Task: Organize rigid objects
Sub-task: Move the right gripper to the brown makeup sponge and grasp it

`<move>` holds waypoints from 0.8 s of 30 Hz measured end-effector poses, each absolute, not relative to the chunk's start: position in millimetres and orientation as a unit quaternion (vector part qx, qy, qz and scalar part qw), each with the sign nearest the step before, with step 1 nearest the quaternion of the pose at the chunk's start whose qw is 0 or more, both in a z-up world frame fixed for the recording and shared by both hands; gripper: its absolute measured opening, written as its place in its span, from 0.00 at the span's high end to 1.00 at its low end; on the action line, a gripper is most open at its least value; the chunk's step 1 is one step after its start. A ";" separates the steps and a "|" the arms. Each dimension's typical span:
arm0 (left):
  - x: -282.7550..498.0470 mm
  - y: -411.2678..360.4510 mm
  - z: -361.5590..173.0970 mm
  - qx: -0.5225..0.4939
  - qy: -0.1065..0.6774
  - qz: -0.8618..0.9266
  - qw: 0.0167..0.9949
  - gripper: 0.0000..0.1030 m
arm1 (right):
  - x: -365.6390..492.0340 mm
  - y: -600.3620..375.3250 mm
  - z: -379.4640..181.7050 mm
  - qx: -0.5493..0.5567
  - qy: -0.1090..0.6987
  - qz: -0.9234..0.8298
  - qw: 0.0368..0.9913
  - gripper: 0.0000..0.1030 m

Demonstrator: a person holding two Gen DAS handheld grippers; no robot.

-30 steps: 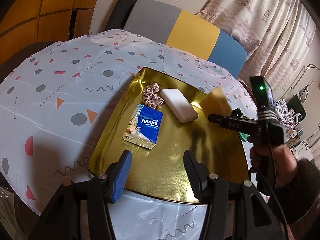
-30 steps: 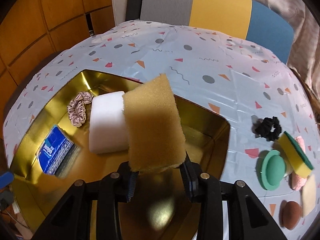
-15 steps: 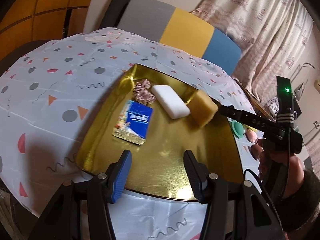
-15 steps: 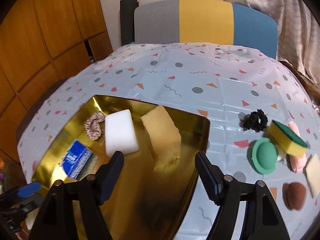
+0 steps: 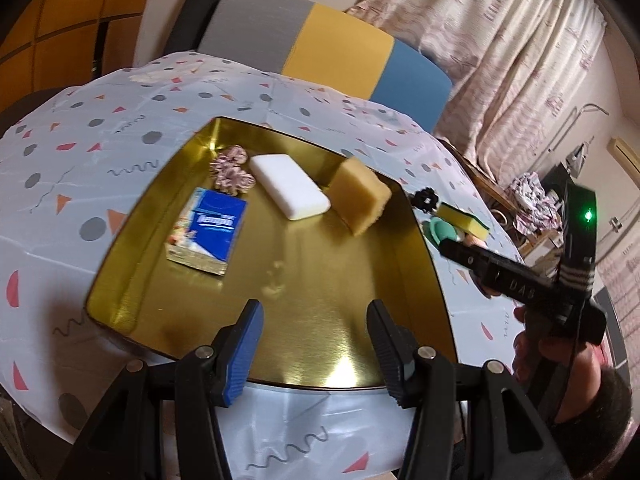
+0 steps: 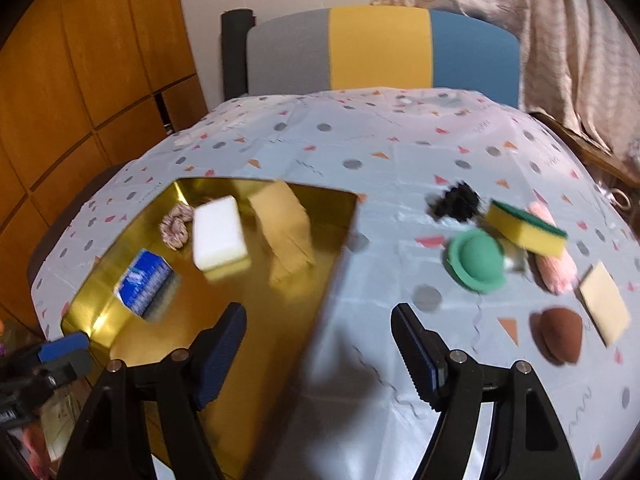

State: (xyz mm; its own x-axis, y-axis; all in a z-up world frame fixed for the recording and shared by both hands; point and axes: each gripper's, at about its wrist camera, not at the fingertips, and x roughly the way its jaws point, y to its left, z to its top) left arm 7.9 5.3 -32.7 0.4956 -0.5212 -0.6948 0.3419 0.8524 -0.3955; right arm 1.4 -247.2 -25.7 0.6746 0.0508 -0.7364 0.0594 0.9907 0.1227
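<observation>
**tidyfan:** Looking nearest first: the right gripper (image 6: 320, 344) has just spread its jaws and nothing sits between them. The left gripper (image 5: 316, 340) hangs apart over the near rim of the gold tray (image 5: 352, 320), also empty. Why?

**spongeguy:** Probably between picks. The tan sponge (image 6: 286, 232) lies in the tray beside the white block (image 6: 218, 234); the green-topped sponge (image 6: 528, 232) waits farther right on the counter (image 6: 360, 140).

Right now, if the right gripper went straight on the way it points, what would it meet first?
Probably bare tablecloth. The right gripper is open and empty, pointing down between the gold tray's right edge and the green round sponge. Nothing stands in that gap, though depth is hard to judge in this blurred view.
</observation>
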 end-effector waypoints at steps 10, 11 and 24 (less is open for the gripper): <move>-4.7 -38.6 -27.3 -0.058 0.438 -0.289 0.849 0.47 | -53.1 -309.6 -62.8 0.105 0.426 -0.064 0.896 0.27; -6.3 -43.5 -26.7 -0.053 0.439 -0.293 0.848 0.47 | -61.1 -319.0 -66.6 0.110 0.424 -0.077 0.896 0.27; -26.3 -116.9 -18.5 0.005 0.444 -0.361 0.820 0.47 | -101.5 -425.9 -81.3 0.174 0.388 -0.181 0.887 0.27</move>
State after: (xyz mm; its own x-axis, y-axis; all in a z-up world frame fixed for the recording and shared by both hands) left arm -26.3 -116.9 -18.5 0.3438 -0.5885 -0.7318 0.5966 0.7387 -0.3137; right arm -101.5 -425.9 -81.3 0.6336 -0.1865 -0.7508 0.4558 0.8742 0.1675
